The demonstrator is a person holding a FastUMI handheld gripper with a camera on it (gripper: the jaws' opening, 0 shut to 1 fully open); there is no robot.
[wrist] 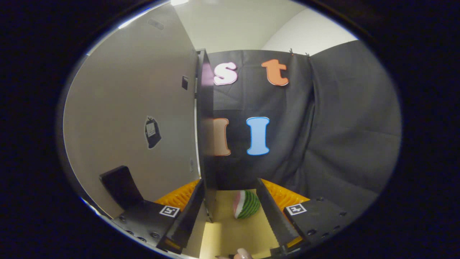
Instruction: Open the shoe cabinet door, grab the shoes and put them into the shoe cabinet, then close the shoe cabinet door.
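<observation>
Gripper view shows the tool [230,216] released, its fingers spread wide, with the dark edge of the shoe cabinet door [206,144] standing between them near the left finger. A watermelon slice toy [247,204] lies on the desk [230,233] just ahead.

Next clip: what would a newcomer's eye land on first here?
The pale cabinet door, swung open edge-on, its dark edge running down between the gripper's open jaws. Then the watermelon-slice toy lying on the yellowish surface between the fingers, just ahead of them.
</observation>
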